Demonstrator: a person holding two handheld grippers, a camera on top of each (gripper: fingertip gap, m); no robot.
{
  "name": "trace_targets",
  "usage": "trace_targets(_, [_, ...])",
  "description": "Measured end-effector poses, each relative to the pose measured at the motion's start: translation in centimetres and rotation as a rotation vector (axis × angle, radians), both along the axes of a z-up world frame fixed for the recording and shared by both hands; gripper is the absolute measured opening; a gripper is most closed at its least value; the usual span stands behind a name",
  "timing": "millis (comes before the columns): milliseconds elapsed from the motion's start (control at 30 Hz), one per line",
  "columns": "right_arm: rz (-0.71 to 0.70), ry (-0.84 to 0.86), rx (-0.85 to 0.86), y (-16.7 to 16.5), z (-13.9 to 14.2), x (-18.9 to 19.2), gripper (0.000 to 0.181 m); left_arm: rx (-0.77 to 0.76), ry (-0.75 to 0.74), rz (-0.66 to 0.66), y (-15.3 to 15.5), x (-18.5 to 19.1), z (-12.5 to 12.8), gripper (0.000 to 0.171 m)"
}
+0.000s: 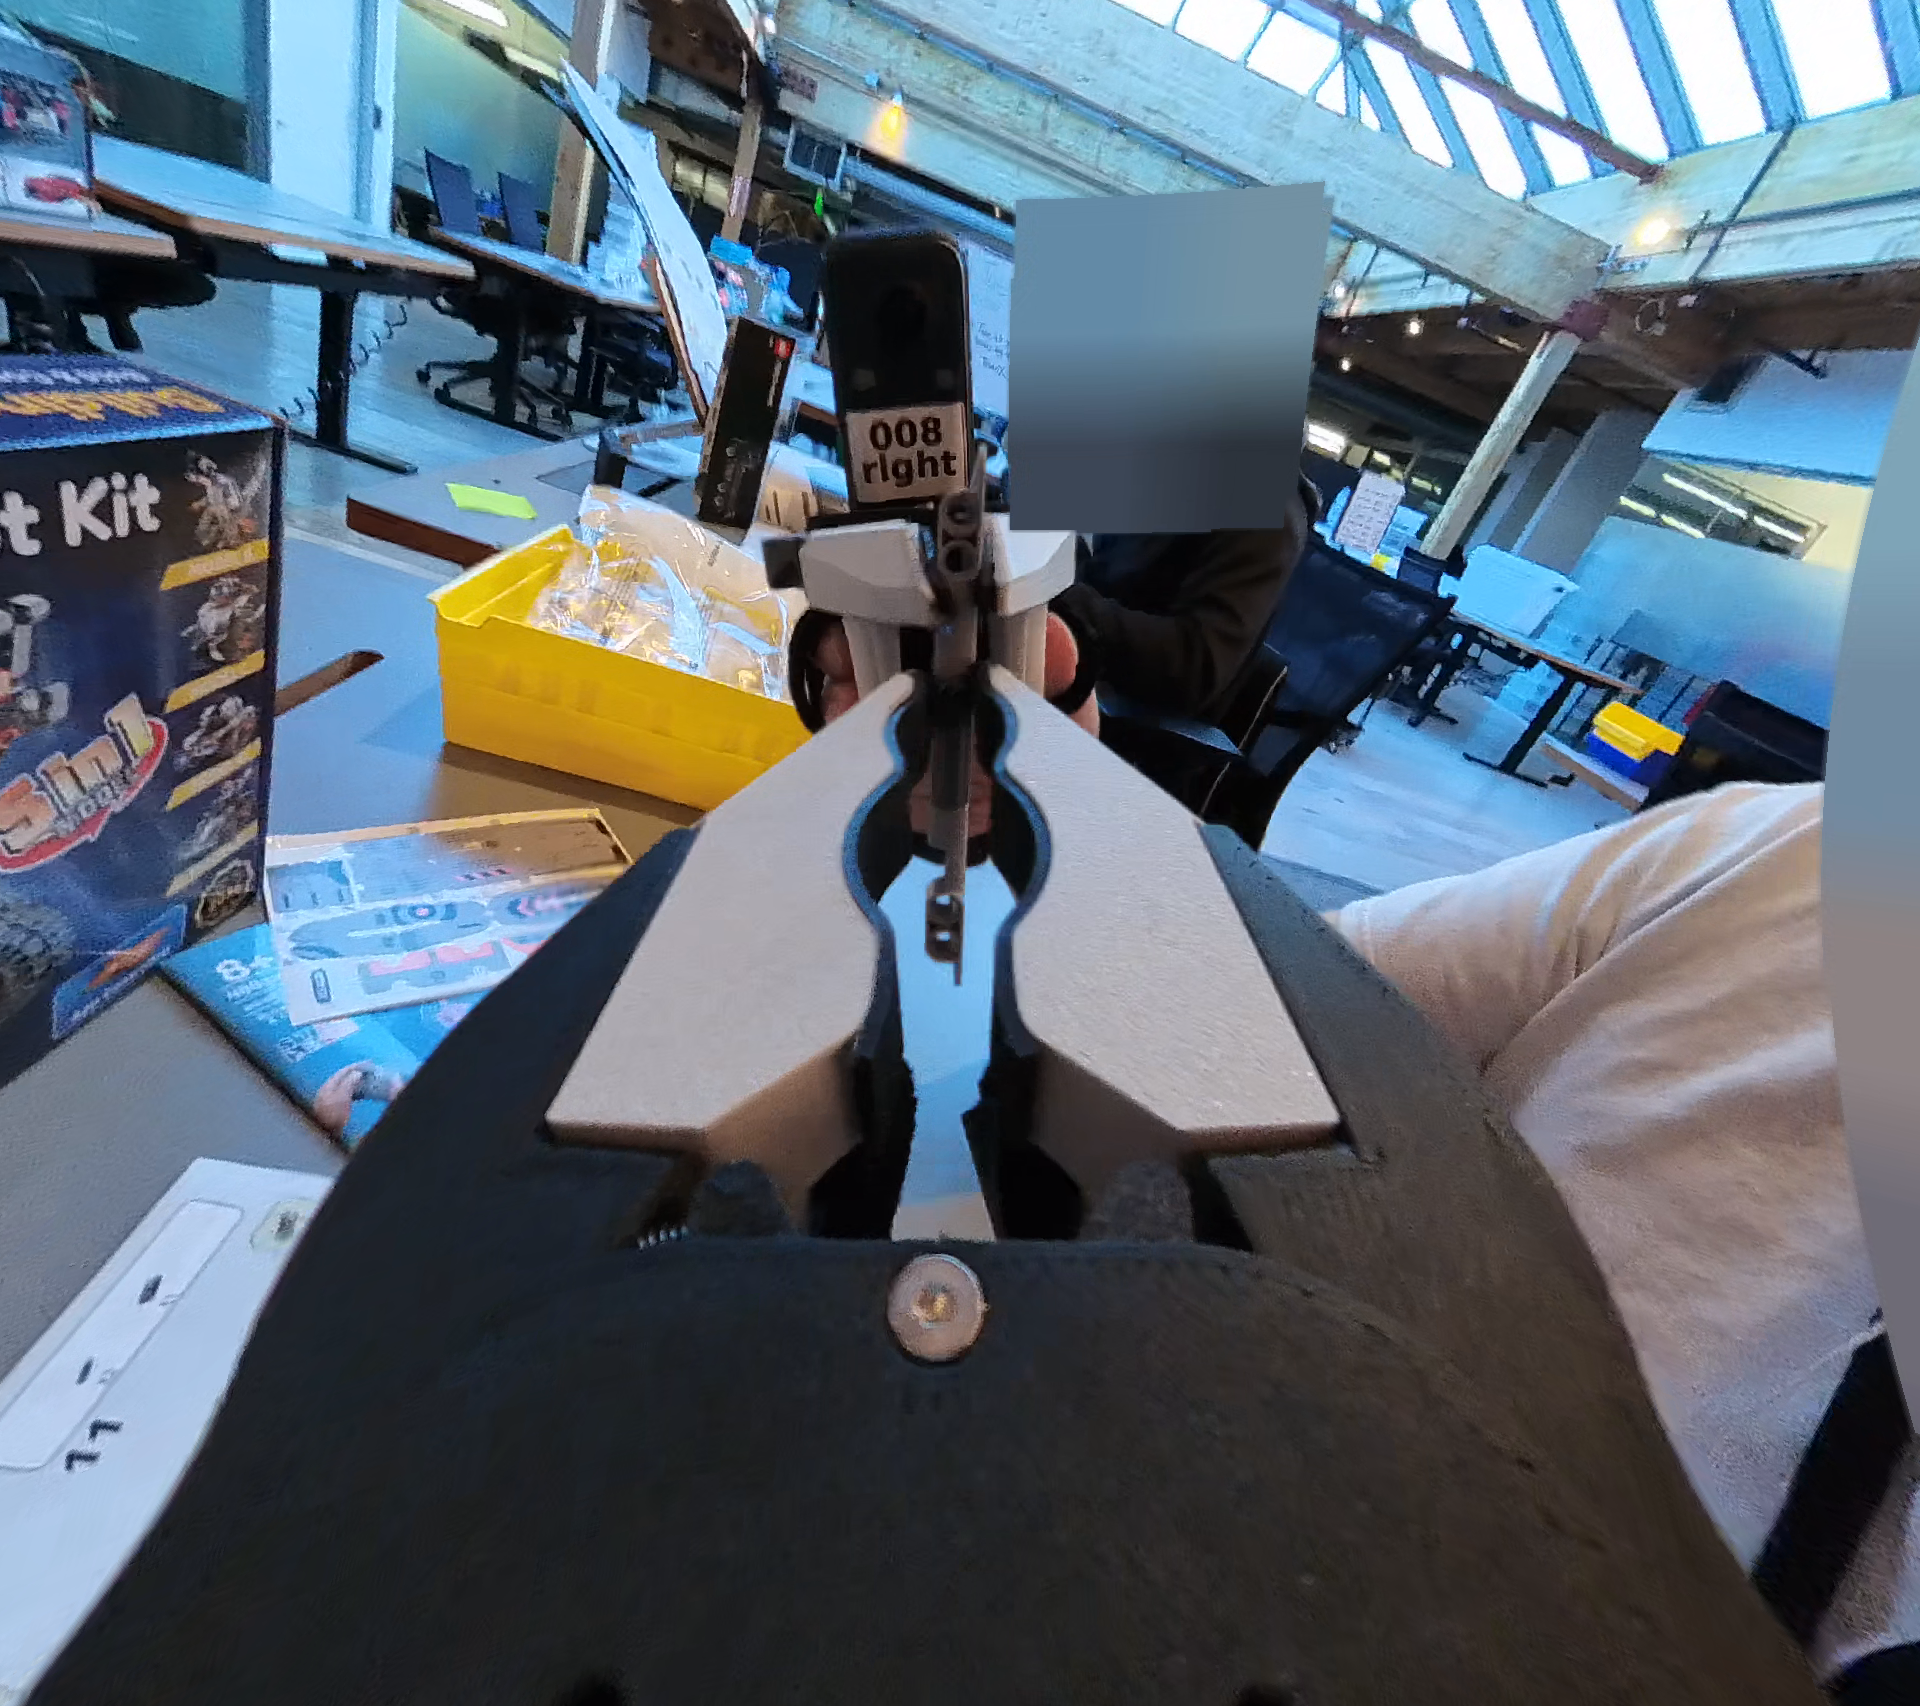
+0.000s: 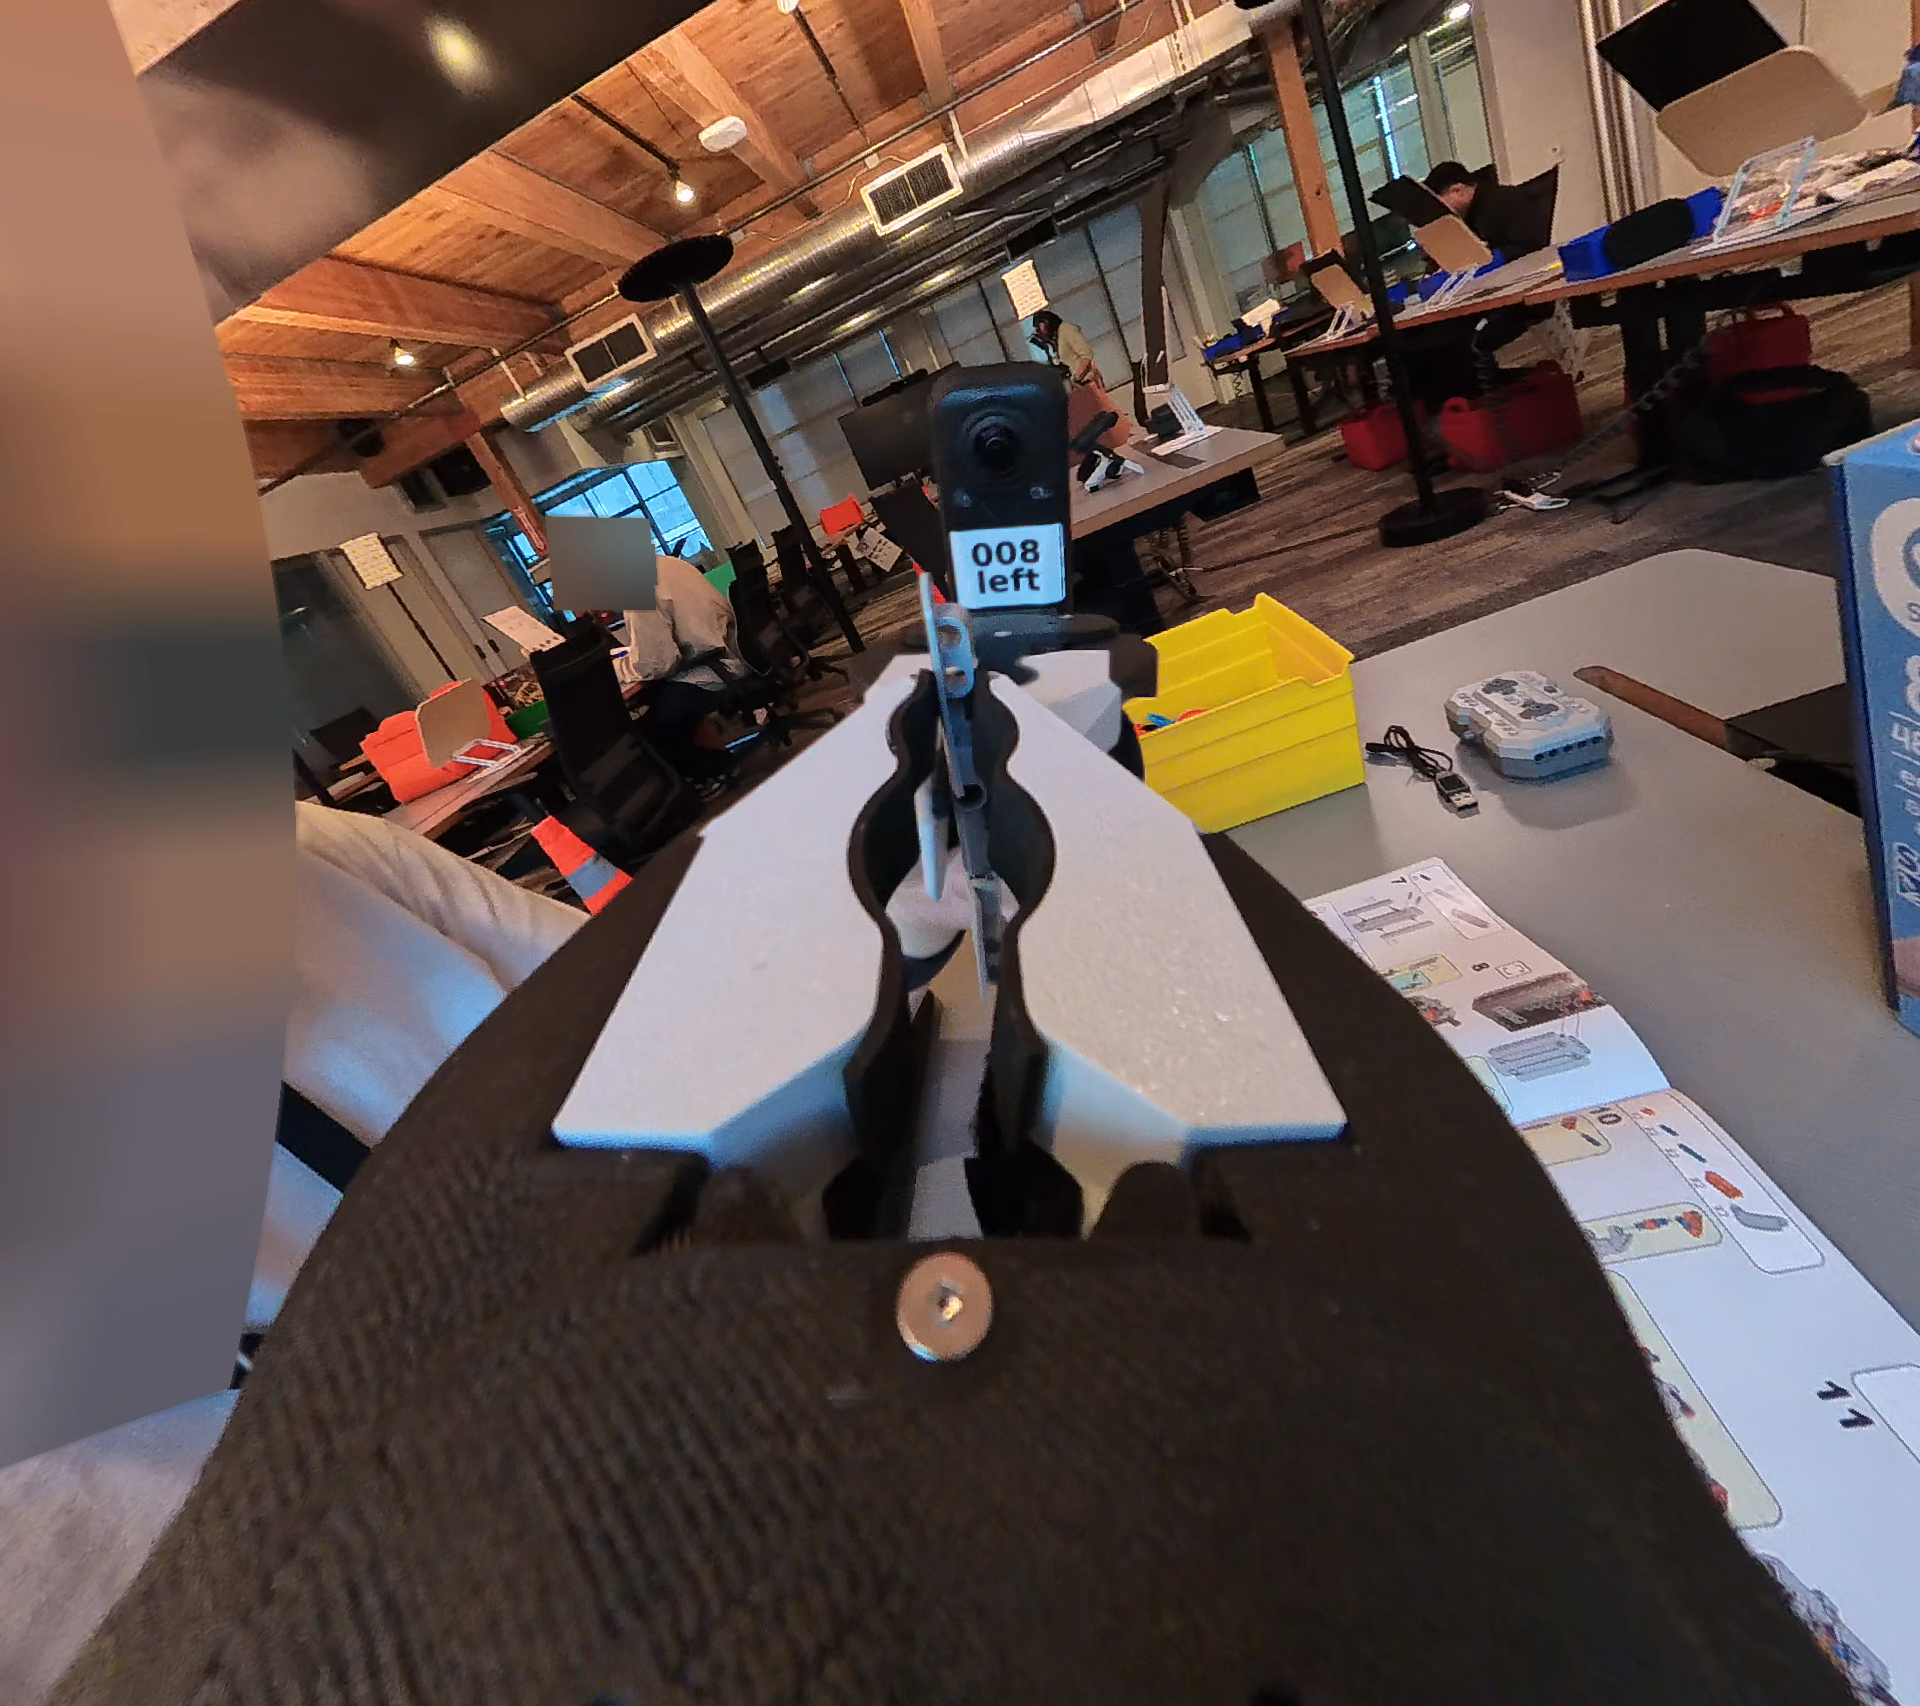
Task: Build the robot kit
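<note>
The two grippers face each other above a grey table (image 2: 1621,825) and share one slim grey toy-building beam assembly. In the left wrist view my left gripper (image 1: 948,692) is shut on the dark grey beam (image 1: 948,783), which runs between its white fingers (image 1: 769,908). The right gripper (image 1: 914,586) holds the beam's far end, with a hand behind it. In the right wrist view my right gripper (image 2: 951,685) is shut on the light and dark grey beams (image 2: 964,783). The left gripper (image 2: 1023,628) is just beyond it.
A yellow bin (image 1: 582,711) of plastic bags, a blue kit box (image 1: 114,669) and a booklet (image 1: 416,908) lie to the left. The right wrist view shows another yellow bin (image 2: 1257,721), a grey battery unit (image 2: 1527,721), a cable (image 2: 1423,768), an open instruction booklet (image 2: 1558,1095) and a white sleeve (image 2: 405,960). My two grippers' fingertips are within a few centimetres of each other.
</note>
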State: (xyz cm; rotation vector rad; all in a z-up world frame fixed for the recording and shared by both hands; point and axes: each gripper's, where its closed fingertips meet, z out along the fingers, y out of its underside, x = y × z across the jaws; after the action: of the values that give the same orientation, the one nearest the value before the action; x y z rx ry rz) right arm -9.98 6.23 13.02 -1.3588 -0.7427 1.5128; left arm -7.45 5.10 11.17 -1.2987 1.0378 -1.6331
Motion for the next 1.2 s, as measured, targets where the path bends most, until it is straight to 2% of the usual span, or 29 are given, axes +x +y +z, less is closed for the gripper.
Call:
trace_targets(367, [-0.036,0.055,0.008,0.1,0.7,-0.2,0.003,0.005,-0.085,0.002,-0.1,-0.3,0.9,0.005])
trace_targets(500, [-0.014,0.11,-0.001,-0.3,1.6,0.3,0.003,0.021,-0.044,-0.01,-0.7,-0.1,0.7,0.005])
trace_targets(633, [-0.019,0.083,0.008,-0.3,1.5,0.7,0.003,0.055,-0.045,0.028,-0.6,0.4,0.6,0.004])
trace_targets(733, [-0.018,0.064,0.013,-0.4,1.3,0.6,0.003,0.005,-0.086,0.009,-0.5,0.3,1.0,0.017])
trace_targets(800, [-0.012,0.06,0.012,-0.4,1.2,0.3,0.004,0.001,-0.11,0.01,-0.3,0.1,1.2,0.005])
trace_targets(933, [-0.011,0.078,-0.005,-0.2,1.1,0.4,0.003,0.044,-0.091,0.038,-0.3,0.1,1.1,0.005])
trace_targets(1200, [-0.069,0.136,-0.051,0.9,1.1,0.6,0.002,-0.025,-0.107,0.085,0.6,0.1,0.8,0.005])
